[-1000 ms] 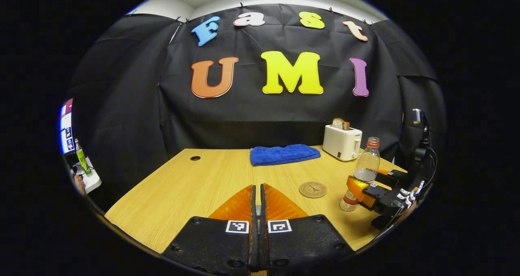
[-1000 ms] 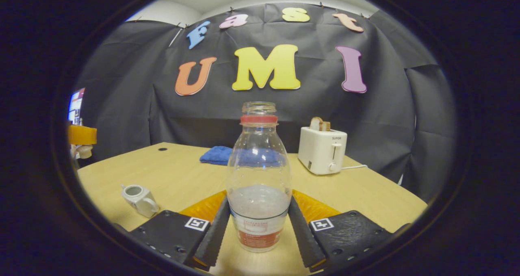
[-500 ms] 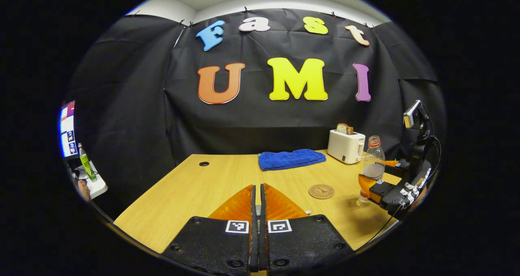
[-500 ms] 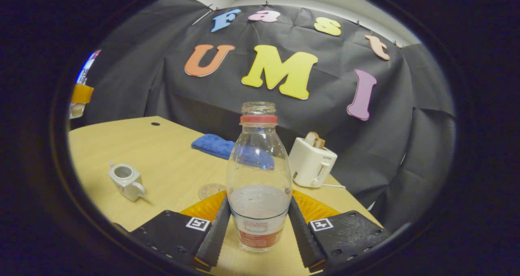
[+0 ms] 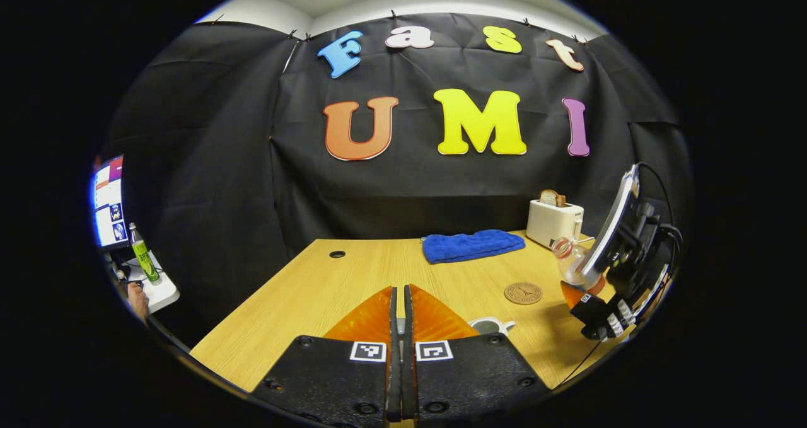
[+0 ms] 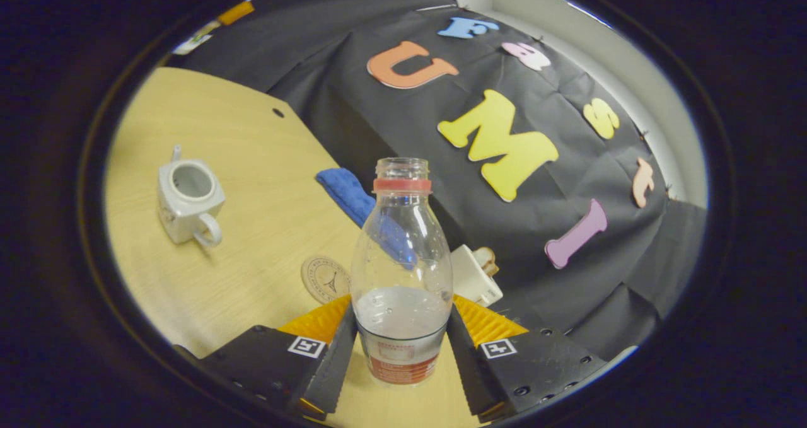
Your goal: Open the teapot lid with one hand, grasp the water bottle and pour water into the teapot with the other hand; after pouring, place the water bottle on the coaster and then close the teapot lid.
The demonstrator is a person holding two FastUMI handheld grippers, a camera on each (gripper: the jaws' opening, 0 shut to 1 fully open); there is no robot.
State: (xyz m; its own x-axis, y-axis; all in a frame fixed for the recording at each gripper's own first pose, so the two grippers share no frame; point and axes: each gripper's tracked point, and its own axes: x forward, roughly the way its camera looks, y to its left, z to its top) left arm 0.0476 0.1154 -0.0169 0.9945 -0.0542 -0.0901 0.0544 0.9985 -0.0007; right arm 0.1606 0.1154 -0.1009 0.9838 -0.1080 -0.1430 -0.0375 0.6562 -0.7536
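Note:
My right gripper point(image 6: 401, 318) is shut on a clear water bottle point(image 6: 401, 270) with a red neck ring, no cap, and water in its lower third. In the left gripper view that bottle point(image 5: 570, 261) hangs tilted above the table at the right, mouth leaning left, held by the right gripper point(image 5: 592, 302). A white teapot point(image 6: 189, 198) stands open, without its lid, on the wooden table; in the left gripper view the teapot point(image 5: 487, 325) peeks out just right of my fingers. My left gripper point(image 5: 398, 289) is shut, with a pale sliver of the lid between its fingers. A round coaster point(image 5: 522, 292) lies between teapot and bottle.
A blue towel point(image 5: 473, 245) lies at the back of the table point(image 5: 315, 289), and a white toaster point(image 5: 555, 222) with a bread slice stands at the back right. A cable hole point(image 5: 337, 253) sits at the back left. A side shelf with a green bottle point(image 5: 142, 261) is left, off the table.
The right gripper has lifted the bottle off the table and tipped it leftward toward the teapot. The left gripper has drifted, staying shut; the teapot has come into the left gripper view.

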